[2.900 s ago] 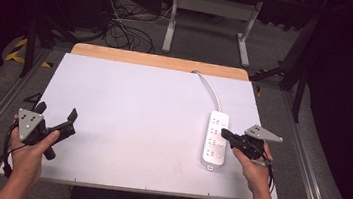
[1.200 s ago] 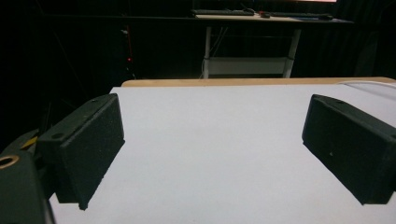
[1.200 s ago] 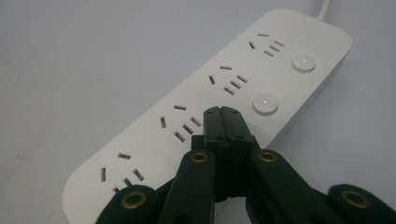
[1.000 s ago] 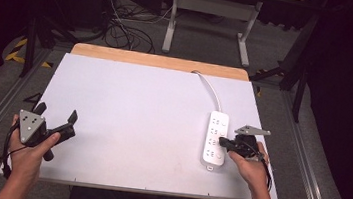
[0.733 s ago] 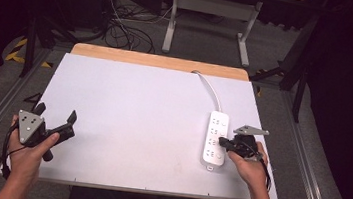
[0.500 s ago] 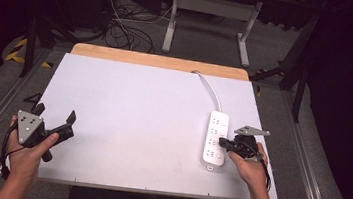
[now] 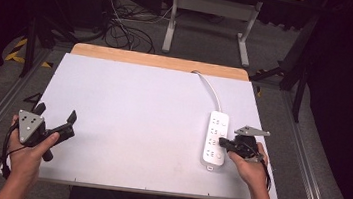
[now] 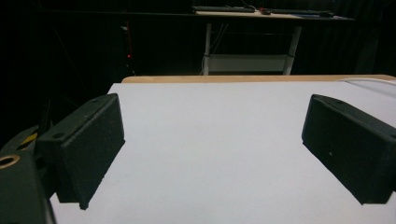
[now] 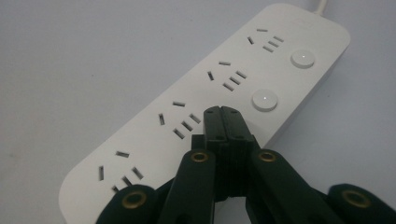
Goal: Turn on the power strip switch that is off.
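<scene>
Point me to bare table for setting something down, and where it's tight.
Free: the wide white sheet between the left gripper and the power strip, back to the wooden edge. Crowded: the right side, where the right gripper, jaws shut, sits over the strip, with its cord running back.
</scene>
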